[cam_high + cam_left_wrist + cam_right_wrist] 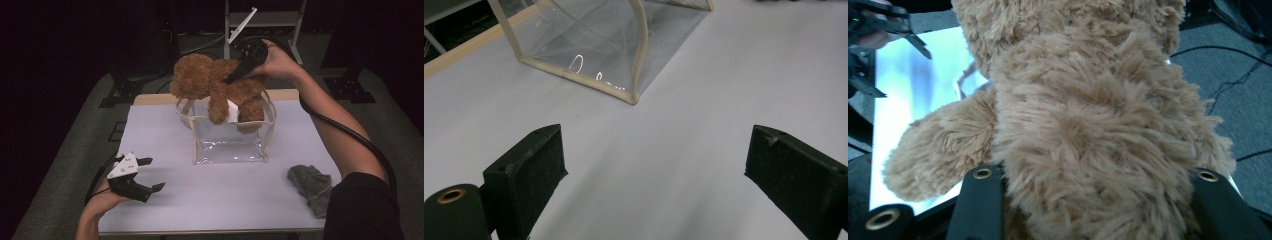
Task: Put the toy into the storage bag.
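A brown plush teddy bear hangs over the open top of a clear plastic bag with cream trim, which stands at the back middle of the table. My right gripper is shut on the bear's body from the right, its jaws sunk in the fur. In the right gripper view the bear's fur bulges between the two jaws of that gripper. The bear's legs reach down to the bag's rim. My left gripper rests low at the front left, open and holding nothing. In the left gripper view that gripper points toward the bag.
A crumpled grey cloth lies at the table's front right. The pale table top is bare between the bag and the front edge. A metal rack stands on the floor behind the table, and cables run along the floor.
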{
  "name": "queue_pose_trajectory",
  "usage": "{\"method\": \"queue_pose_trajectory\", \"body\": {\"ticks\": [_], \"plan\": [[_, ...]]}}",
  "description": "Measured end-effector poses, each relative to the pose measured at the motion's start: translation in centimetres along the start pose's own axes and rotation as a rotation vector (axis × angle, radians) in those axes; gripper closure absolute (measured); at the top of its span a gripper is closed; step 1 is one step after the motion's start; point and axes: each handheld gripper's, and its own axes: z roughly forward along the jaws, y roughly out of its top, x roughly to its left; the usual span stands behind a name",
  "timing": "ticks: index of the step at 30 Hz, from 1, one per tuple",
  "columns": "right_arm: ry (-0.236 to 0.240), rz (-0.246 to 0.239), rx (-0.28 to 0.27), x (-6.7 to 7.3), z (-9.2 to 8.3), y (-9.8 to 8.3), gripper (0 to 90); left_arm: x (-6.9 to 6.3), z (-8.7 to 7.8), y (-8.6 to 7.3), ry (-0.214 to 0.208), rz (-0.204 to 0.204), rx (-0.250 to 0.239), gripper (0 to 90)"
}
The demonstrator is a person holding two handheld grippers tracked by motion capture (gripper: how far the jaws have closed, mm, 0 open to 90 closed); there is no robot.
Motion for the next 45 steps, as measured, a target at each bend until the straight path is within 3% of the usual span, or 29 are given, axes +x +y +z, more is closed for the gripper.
{"method": "queue_pose_trajectory", "body": {"ticks": [5, 17, 26, 35, 40, 42, 45], "plan": [[-0.008, 0.043, -0.033, -0.6, -0.5, -1.0, 48.5, 0.0, 0.0, 0.0, 0.002, 0.002, 0.003, 8.2], [-0.043, 0.083, -0.059, -2.1, -1.1, -1.2, 48.4, -0.1, 0.2, -0.1, -0.003, 0.0, 0.008, 8.2], [-0.009, 0.005, -0.012, 0.0, 0.7, -1.6, 47.9, -0.2, 0.0, -0.2, -0.002, -0.003, 0.005, 8.3], [0.072, -0.012, 0.03, 1.9, 2.4, -3.5, 47.9, -0.3, 0.1, -0.1, -0.008, -0.002, 0.009, 8.2], [0.074, 0.023, 0.034, 1.6, 2.6, -4.9, 48.1, -0.3, 0.0, -0.1, -0.007, 0.001, 0.006, 8.2], [0.044, 0.057, 0.03, 0.8, 2.3, -5.8, 48.1, -0.3, 0.0, -0.1, -0.008, 0.0, 0.007, 8.3], [0.056, 0.076, 0.018, 0.4, 2.2, -6.5, 48.1, -0.2, 0.1, -0.1, -0.01, 0.003, 0.012, 8.2]]}}
